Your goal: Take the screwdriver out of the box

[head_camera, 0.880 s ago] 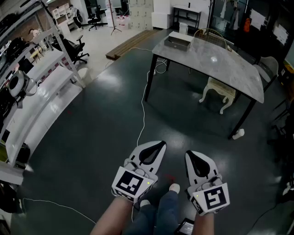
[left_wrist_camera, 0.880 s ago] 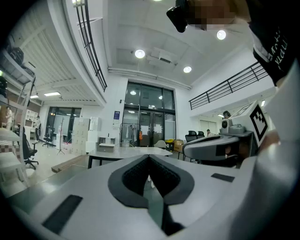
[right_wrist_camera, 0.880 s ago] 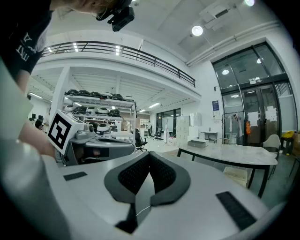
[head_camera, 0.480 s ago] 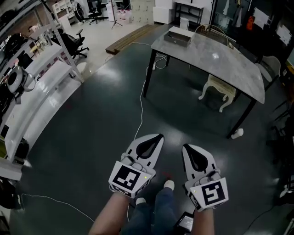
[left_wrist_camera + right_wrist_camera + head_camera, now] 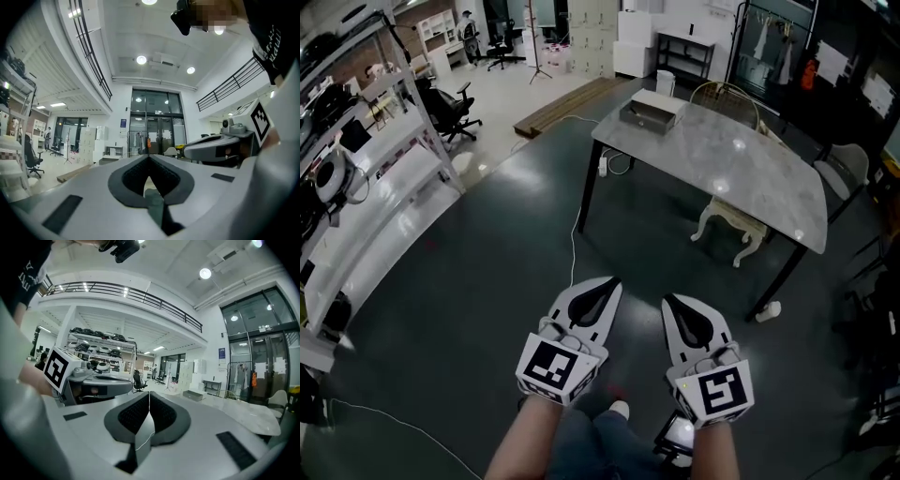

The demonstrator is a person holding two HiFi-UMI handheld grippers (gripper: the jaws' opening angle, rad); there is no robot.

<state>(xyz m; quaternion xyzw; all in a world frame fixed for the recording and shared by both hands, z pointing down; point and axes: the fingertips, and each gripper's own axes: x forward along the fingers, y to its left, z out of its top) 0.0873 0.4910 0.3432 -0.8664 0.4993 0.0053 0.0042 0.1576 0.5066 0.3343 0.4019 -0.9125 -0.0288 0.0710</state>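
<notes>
A flat grey box lies on the far left corner of a grey marble-topped table, well ahead of me across the dark floor. No screwdriver shows in any view. My left gripper and right gripper are held side by side low in the head view, pointing level toward the table and far short of it. Both are shut with nothing between the pads. In the right gripper view the right gripper has the box ahead of it. The left gripper faces glass doors.
A white chair stands under the table. White shelving racks line the left side. A white cable runs over the floor toward the table leg. Wooden planks and office chairs lie farther back.
The table and box have shifted left and down in the head view and look nearer. Both grippers stay shut and side by side, a little higher in the picture.
</notes>
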